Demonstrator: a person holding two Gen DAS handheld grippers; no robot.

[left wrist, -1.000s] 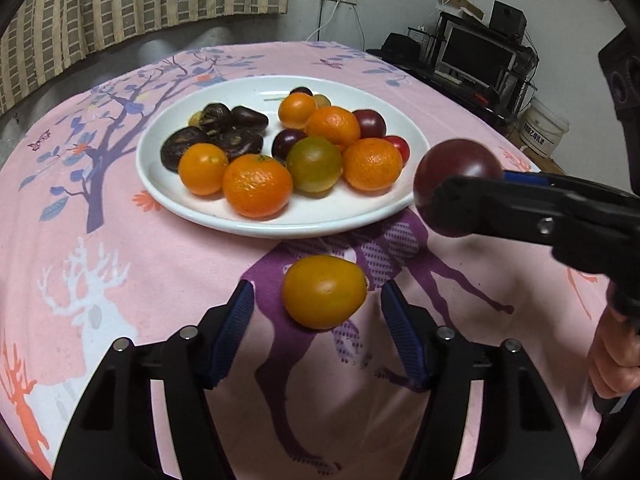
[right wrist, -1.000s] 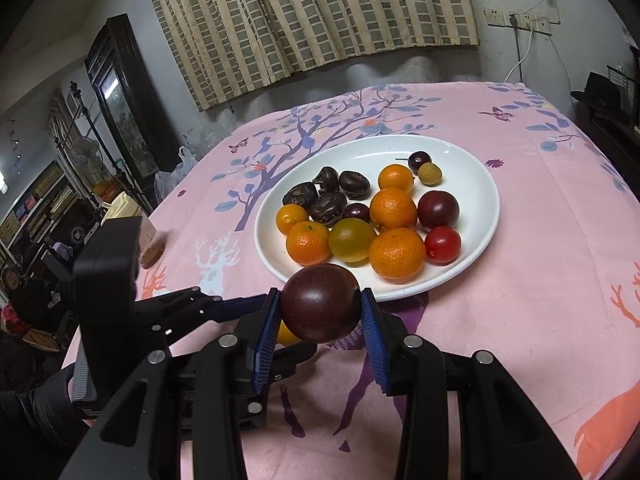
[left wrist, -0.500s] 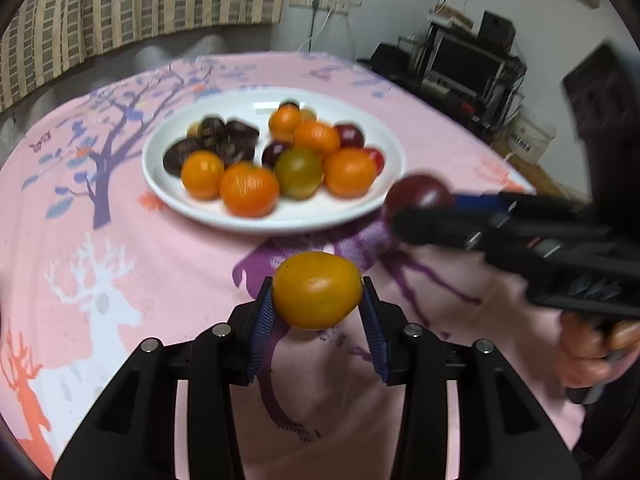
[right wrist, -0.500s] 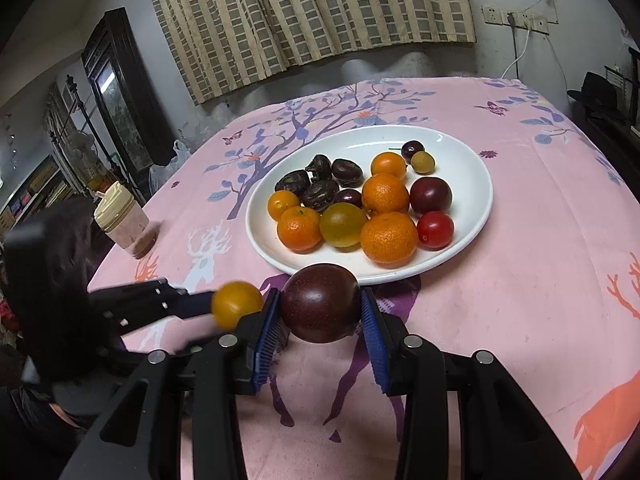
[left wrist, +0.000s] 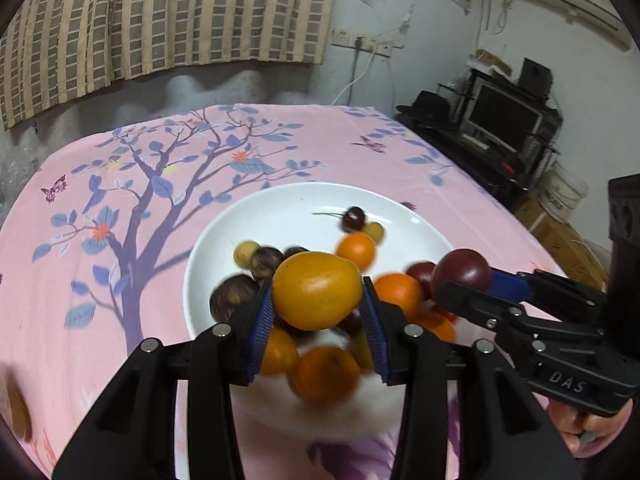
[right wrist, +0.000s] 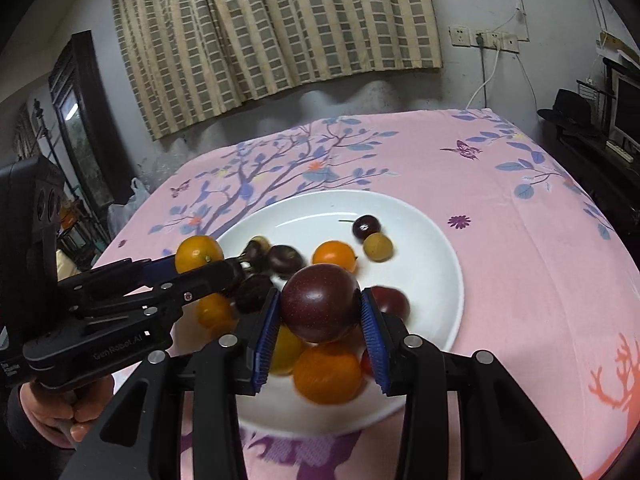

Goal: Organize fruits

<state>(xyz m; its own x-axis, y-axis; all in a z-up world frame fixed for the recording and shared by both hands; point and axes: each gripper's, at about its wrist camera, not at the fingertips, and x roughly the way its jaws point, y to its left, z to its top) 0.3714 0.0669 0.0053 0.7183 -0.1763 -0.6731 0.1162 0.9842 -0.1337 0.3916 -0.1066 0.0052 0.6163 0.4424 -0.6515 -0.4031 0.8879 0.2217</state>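
My left gripper (left wrist: 318, 314) is shut on a yellow-orange fruit (left wrist: 318, 295) and holds it above the white plate (left wrist: 280, 216). My right gripper (right wrist: 320, 320) is shut on a dark purple plum (right wrist: 320, 307), also above the plate (right wrist: 436, 248). The plate holds several oranges, dark chestnuts, a cherry (right wrist: 365, 227) and small tomatoes. In the left wrist view the right gripper (left wrist: 464, 280) with the plum (left wrist: 460, 272) is at the right. In the right wrist view the left gripper (right wrist: 200, 264) with its fruit (right wrist: 198, 253) is at the left.
The round table has a pink cloth (left wrist: 120, 184) with a tree print. A dark cabinet with a monitor (left wrist: 500, 116) stands off the table's right side. Striped curtains (right wrist: 280, 28) hang behind. A mirror and clutter (right wrist: 80, 128) are at the far left.
My left gripper closed on the yellow-orange fruit, lifted it off the cloth and carried it over the plate. My right gripper moved forward over the plate with the plum.
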